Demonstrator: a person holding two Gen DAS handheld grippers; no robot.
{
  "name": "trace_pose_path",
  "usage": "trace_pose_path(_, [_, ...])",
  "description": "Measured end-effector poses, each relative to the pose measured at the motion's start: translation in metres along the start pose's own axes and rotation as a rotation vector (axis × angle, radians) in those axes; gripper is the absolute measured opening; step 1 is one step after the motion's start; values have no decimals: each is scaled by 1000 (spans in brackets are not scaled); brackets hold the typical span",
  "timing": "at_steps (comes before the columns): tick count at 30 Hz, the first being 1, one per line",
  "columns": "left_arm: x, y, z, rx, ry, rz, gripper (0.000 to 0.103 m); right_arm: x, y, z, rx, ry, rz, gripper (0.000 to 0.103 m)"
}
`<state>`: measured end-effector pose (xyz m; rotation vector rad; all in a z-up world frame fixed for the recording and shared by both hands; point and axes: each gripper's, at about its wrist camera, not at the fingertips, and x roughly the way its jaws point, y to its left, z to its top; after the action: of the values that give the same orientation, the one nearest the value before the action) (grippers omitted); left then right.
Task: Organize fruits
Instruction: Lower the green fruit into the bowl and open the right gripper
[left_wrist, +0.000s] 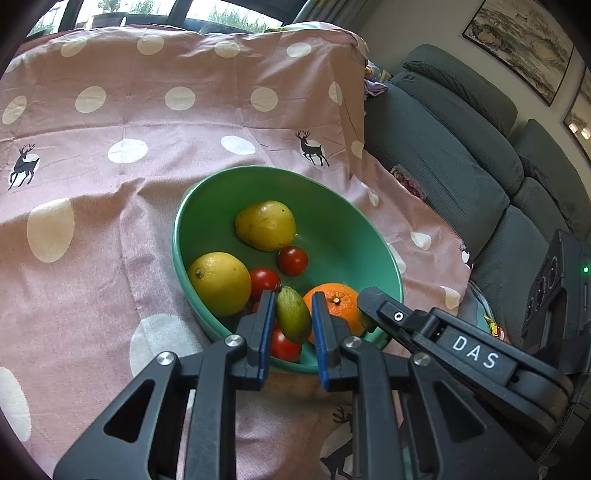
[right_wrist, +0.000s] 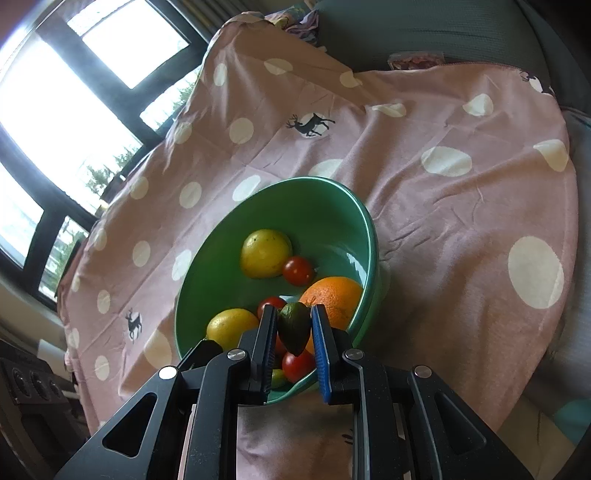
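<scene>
The round green ceramic bowl (left_wrist: 207, 206) sits just ahead of both claws, holding two yellow lemons (left_wrist: 219, 283), an orange (left_wrist: 341, 301) and red cherry tomatoes (left_wrist: 293, 260). The left claw (left_wrist: 293, 317) grips a small green oval fruit (left_wrist: 293, 320) over the bowl's near rim; the right claw (right_wrist: 294, 326) grips another green fruit (right_wrist: 293, 326) there.

Both wrist cameras look steeply down along their fingers, close above the green bowl (left_wrist: 207, 206) (right_wrist: 229, 236); both share the bowl and the pink cloth (left_wrist: 110, 229) (right_wrist: 443, 229) around it.
</scene>
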<state>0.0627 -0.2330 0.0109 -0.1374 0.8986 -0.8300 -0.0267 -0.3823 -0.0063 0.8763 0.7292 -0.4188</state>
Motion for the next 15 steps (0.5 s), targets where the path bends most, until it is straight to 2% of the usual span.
trace_pose_path(1, [1,0,0,2,3,8,21,0,0,0,-2,1,-1,21])
trace_pose_path(3, [2,1,0,-4,5,29,37,0,1,0,-5,-1,-6,21])
trace_pose_path(7, [-7,4,1,-18,-37,25,58,-3,-2,1,15,-18,-32,21])
trace_pose_path(9, [-15,5,2,-19,-63,27,82,-5,-8,3,39,-25,-16,21])
trace_pose_path(10, [-18,5,1,-22,-72,45,89,-6,-11,4,56,-26,-2,22])
trace_pose_path(11, [-20,5,2,-23,-79,58,101,-8,-14,5,72,-31,9,22])
trace_pose_path(14, [-31,4,1,-12,-102,76,102,-13,-15,7,72,-51,29,32])
trace_pose_path(15, [-35,4,1,-5,-104,89,102,-15,-14,7,65,-58,38,39])
